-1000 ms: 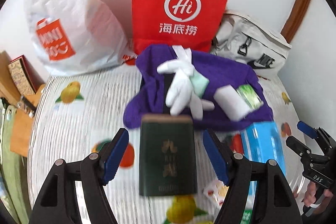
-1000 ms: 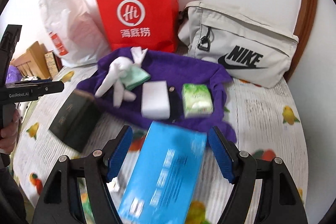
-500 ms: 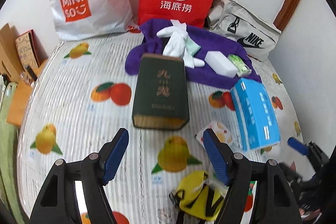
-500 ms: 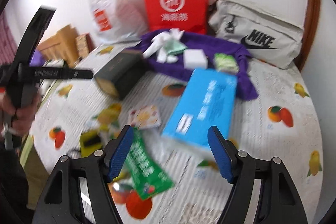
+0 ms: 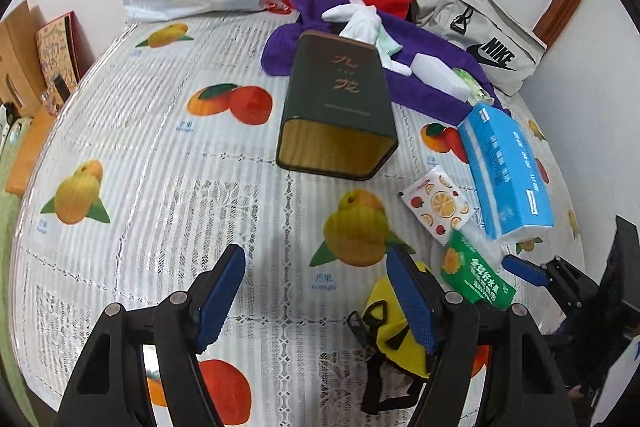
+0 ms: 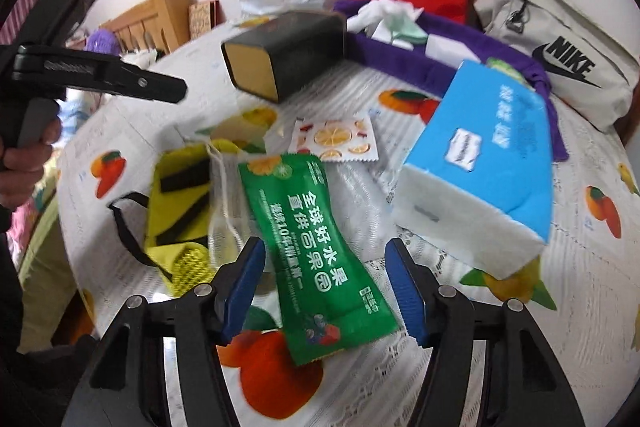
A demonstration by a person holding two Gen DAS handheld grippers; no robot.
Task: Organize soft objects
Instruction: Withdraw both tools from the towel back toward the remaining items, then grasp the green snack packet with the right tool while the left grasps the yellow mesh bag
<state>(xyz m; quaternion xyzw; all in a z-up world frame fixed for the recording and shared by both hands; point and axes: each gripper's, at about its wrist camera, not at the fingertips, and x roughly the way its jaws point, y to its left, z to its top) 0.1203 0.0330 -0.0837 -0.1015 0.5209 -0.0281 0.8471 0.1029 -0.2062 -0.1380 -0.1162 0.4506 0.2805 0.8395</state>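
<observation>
Item: green snack pouch [image 6: 316, 255], soft foil, crumpled along its length, white and yellow print, fruit picture at its lower end. It lies flat on the fruit-print tablecloth [image 6: 600, 307], centre to lower centre of the right wrist view.

My right gripper [image 6: 322, 285] points down over it, straddling it; the jaws have just been closing, yet the blue pads are clear of the foil on both sides. Nothing gripped. I judge this a line-up for a pick.

My left gripper [image 5: 312, 299] stands part open and empty, lower centre of its view, over bare cloth; I read it as waiting beside the yellow strapped pouch [image 5: 394, 339].

Neighbours: blue tissue pack [image 6: 480, 163] right of centre, fruit-print sachet [image 6: 336, 139] just above the green pouch, dark green tin [image 6: 284, 47] on its side, upper centre.
</observation>
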